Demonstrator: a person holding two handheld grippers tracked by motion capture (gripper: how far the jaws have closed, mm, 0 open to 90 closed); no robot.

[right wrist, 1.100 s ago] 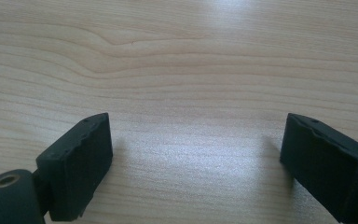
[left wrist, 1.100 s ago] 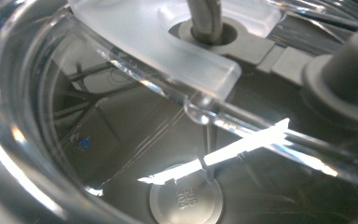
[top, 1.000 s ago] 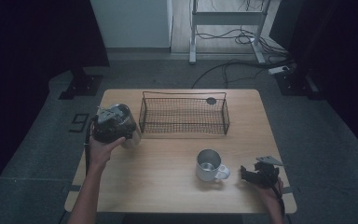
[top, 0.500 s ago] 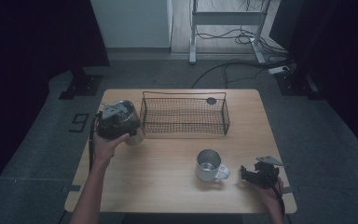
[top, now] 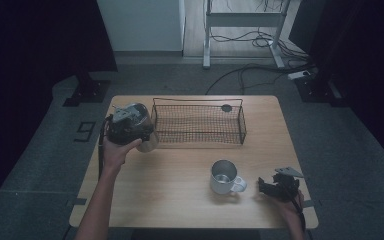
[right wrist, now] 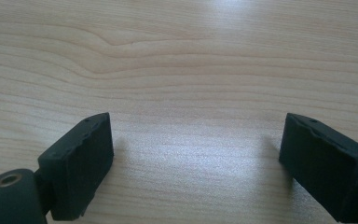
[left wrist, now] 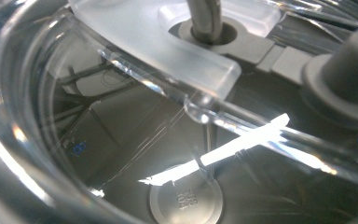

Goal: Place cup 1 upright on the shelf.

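Observation:
My left gripper (top: 126,129) is held above the table's left side, just off the left end of the black wire basket (top: 198,141). It carries a clear round jug (top: 141,119), tilted. In the left gripper view I look into the clear jug (left wrist: 98,140): a steel disc (left wrist: 186,203) at its bottom and a frosted plastic lid piece (left wrist: 168,42) above; my own jaws are hidden. A steel mug (top: 223,176) stands at front centre-right. My right gripper (top: 266,187) rests right of the mug, open (right wrist: 196,154) over bare wood.
A small dark disc (top: 226,107) lies at the basket's far right corner. The wooden table (top: 180,200) has bare room in front of the basket and left of the mug. Dark floor, cables and a desk frame lie beyond.
My left gripper has carried the clear jug a little to the right and farther away, closer to the basket's left end. The right gripper and the mug have not moved.

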